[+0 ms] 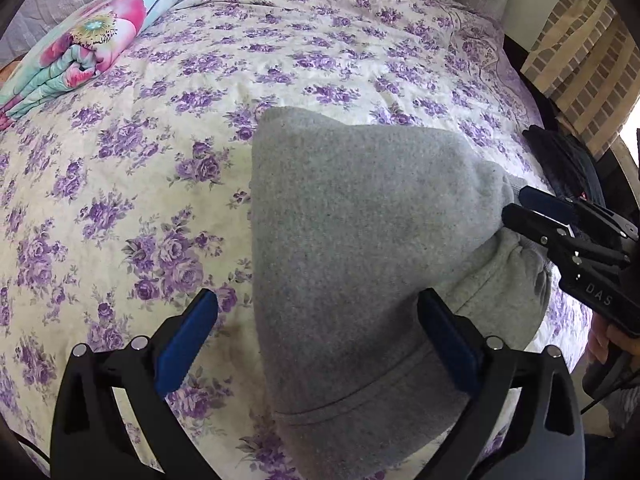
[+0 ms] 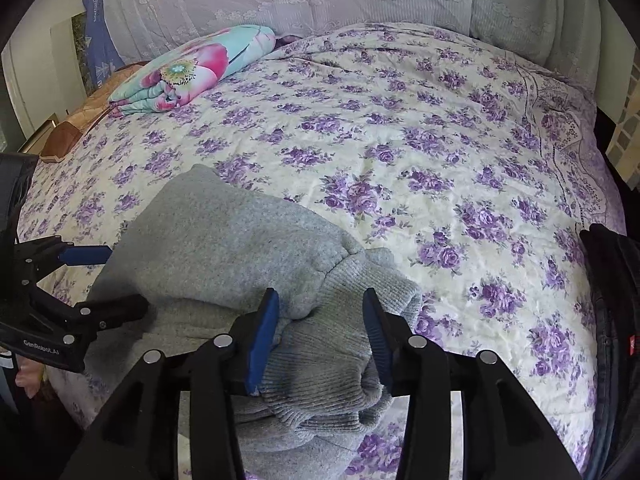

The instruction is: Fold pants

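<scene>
Grey pants (image 1: 352, 248), bunched into a thick folded wad, are lying on the bedspread (image 1: 132, 184) patterned with purple flowers, filling the lower centre of the left wrist view and the lower left of the right wrist view (image 2: 224, 248).

The left gripper (image 1: 318, 344) is sitting at the bottom of its own view with its blue-padded jaws spread wide. The near end of the pants is lying between and under them, with the left pad over the bedspread and the right pad at the cloth; whether either pad is touching cannot be told. In the right wrist view the same gripper (image 2: 116, 280) is entering from the left edge, one finger above and one below the pants' left edge, jaws apart.

The right gripper (image 2: 320, 340) is at the bottom centre of its view, jaws part open with the ribbed cuff of the pants bulging between the two pads; both pads look to be pressing against the knit. In the left wrist view it (image 1: 516, 208) is coming in from the right edge with its tips at the pinched-in right end of the pants.

A folded floral quilt (image 2: 192, 72) is lying at the upper left of the bed (image 1: 88, 36). A dark garment (image 2: 612, 320) is lying at the bed's right edge.
</scene>
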`<action>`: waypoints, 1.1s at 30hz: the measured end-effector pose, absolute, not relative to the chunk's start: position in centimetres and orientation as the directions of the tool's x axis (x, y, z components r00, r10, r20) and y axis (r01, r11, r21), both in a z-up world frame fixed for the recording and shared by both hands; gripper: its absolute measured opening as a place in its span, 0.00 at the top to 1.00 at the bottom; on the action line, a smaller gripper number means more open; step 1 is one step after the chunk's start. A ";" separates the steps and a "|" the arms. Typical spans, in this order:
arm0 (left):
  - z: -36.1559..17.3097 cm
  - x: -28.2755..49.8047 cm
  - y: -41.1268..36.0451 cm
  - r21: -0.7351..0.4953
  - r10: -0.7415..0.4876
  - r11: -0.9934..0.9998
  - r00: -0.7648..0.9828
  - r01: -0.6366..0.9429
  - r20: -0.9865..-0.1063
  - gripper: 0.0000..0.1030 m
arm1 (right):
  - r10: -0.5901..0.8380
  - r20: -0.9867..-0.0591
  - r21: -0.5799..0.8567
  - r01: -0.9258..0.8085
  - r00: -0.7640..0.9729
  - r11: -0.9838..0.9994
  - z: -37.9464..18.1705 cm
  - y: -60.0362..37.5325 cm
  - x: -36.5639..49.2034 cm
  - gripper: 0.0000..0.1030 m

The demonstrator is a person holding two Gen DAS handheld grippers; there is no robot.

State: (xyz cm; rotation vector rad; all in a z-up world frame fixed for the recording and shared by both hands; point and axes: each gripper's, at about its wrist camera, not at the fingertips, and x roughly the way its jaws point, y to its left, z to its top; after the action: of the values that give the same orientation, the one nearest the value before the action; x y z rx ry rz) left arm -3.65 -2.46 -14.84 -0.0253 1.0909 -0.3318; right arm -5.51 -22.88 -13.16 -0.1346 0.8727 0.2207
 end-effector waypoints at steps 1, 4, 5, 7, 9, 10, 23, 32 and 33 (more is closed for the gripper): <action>-14.7 -3.7 -2.4 -0.183 -0.274 0.952 0.422 0.243 -0.864 0.05 | 0.142 -0.766 -0.026 -0.250 0.627 0.968 -12.9 -23.0 -5.8 0.57; -14.2 -3.8 -2.3 -0.180 -0.262 0.958 0.435 0.222 -0.861 0.05 | 0.167 -0.747 -0.006 -0.258 0.644 0.966 -12.1 -23.5 -6.7 0.55; -14.2 -3.8 -2.3 -0.179 -0.258 0.960 0.439 0.214 -0.861 0.05 | 0.181 -0.739 0.003 -0.266 0.649 0.964 -11.9 -23.7 -7.1 0.54; -14.3 -3.9 -2.6 -0.170 -0.245 0.964 0.434 0.205 -0.867 0.05 | 0.203 -0.737 0.020 -0.279 0.645 0.960 -12.0 -24.2 -7.7 0.45; -14.8 -4.1 -3.1 -0.150 -0.223 0.968 0.425 0.199 -0.877 0.05 | 0.214 -0.754 0.046 -0.275 0.621 0.960 -13.3 -24.8 -7.8 0.42; -15.4 -4.2 -3.6 -0.135 -0.208 0.971 0.413 0.198 -0.887 0.05 | 0.224 -0.766 0.076 -0.261 0.602 0.962 -14.3 -25.4 -7.6 0.38; -14.5 -6.9 -4.2 -0.086 -0.083 0.996 0.473 0.015 -0.877 0.05 | 0.366 -0.773 0.207 -0.339 0.518 0.917 -16.5 -27.3 -6.0 0.27; -10.2 -7.9 -2.6 -0.080 -0.064 0.997 0.536 -0.008 -0.842 0.05 | 0.176 -0.764 -0.025 -0.301 0.620 0.953 -11.2 -25.9 -7.6 0.17; -9.9 -7.8 -2.6 -0.080 -0.064 0.997 0.541 -0.006 -0.839 0.05 | 0.168 -0.758 -0.033 -0.294 0.630 0.955 -10.6 -25.9 -7.8 0.17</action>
State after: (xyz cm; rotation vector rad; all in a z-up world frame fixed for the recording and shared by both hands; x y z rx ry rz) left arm -7.83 -2.60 -9.91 -0.0767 0.9994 -0.0344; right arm -7.85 -25.88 -10.62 -0.1592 0.8501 0.2659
